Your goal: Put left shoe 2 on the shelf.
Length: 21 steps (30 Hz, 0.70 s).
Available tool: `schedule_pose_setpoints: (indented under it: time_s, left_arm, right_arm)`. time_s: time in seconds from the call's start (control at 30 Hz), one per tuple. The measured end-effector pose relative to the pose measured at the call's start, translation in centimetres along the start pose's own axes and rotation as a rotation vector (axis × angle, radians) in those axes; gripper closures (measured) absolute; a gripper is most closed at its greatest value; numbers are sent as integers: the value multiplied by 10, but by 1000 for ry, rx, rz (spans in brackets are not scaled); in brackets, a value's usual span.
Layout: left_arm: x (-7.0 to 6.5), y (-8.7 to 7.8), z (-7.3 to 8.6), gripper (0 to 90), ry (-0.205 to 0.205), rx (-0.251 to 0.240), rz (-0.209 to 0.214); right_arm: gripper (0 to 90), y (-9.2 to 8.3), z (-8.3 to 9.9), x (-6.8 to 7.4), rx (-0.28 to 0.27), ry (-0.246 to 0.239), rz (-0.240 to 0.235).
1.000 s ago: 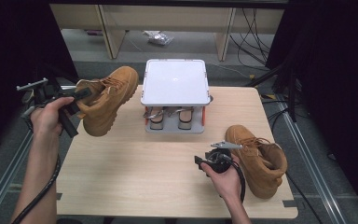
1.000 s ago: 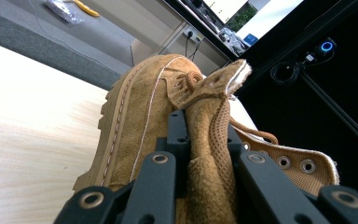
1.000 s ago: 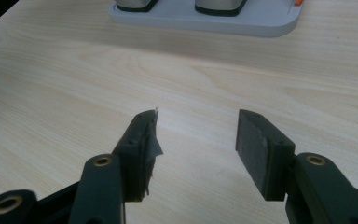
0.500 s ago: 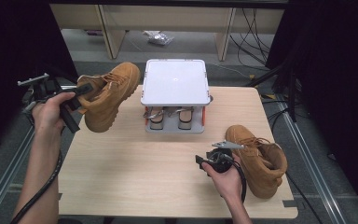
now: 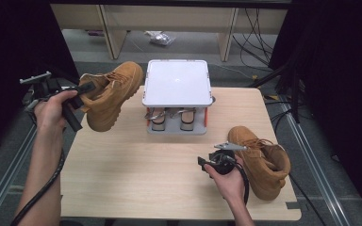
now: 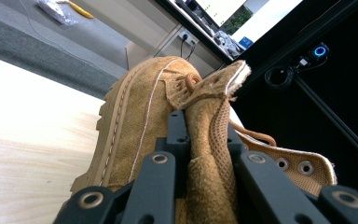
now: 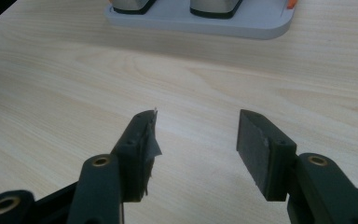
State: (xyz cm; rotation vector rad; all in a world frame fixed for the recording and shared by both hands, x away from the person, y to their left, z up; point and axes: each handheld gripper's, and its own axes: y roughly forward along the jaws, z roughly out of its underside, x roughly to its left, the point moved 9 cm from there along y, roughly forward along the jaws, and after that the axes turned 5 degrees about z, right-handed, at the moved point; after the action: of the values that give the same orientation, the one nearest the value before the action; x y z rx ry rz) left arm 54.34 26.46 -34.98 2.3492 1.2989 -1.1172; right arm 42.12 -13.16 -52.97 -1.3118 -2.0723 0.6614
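A tan lace-up boot (image 5: 113, 94) hangs tilted above the table's back left corner, toe toward the white stand. My left gripper (image 5: 87, 92) is shut on it. In the left gripper view the two jaws of the left gripper (image 6: 205, 121) pinch the boot's tongue (image 6: 209, 140), with the toe and sole (image 6: 121, 130) beyond. A second tan boot (image 5: 261, 160) lies on the table at the front right. Just left of it my right gripper (image 5: 214, 154) is held low over the wood; in its own view the right gripper (image 7: 196, 126) stands open with nothing between its jaws.
A stand with a white square top (image 5: 176, 82) on a grey base (image 7: 200, 21) sits at the back middle of the wooden table (image 5: 136, 165). Cables and table legs lie on the floor behind. Metal rails run along both sides.
The left hand has nudged the held boot slightly upward. The right hand and its gripper have stayed in place.
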Motion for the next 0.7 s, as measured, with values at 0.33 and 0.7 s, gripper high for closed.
schedule_pose_setpoints:
  time_s: [0.33, 0.7]
  left_arm:
    - [-5, 3, -4, 804, 0, 1, 7]
    - [-12, 7, -9, 805, 4, -1, 14]
  right_arm:
    - [480, 0, 0, 0, 0, -3, 3]
    - [477, 1, 1, -1, 2, -7, 2]
